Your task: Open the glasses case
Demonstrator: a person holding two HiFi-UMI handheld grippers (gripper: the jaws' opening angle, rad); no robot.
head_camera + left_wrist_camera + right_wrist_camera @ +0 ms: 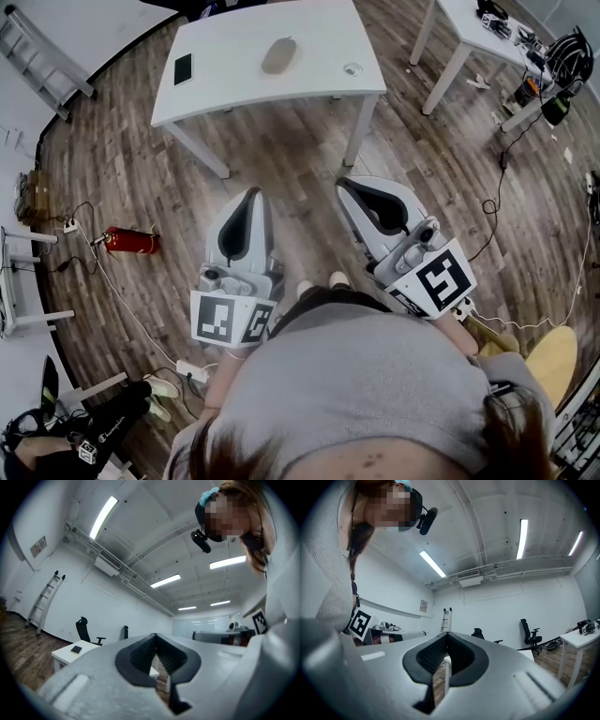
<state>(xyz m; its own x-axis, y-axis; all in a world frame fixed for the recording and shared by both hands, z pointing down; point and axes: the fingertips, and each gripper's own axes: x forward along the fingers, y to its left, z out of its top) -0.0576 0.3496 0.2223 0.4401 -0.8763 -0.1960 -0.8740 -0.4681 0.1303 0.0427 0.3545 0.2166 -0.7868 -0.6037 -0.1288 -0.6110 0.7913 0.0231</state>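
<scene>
Left hand-held gripper (249, 195) and right hand-held gripper (352, 185) are being held clenched, empty, short of the tabletop (309, 84) bearing the glasses case (279, 55), seemingly awaiting approach.

Floor (309, 159): wood-look planks, matt, grainy. Table (234, 70) at 12 o'clock: smooth white matt top. Glasses case (278, 55) on it: tan, smooth, dull. Left gripper (251, 193) and right gripper (343, 184): matt grey plastic shells, black ribbed pads (140, 656). Sweater (375, 375): grey knit cloth.
</scene>
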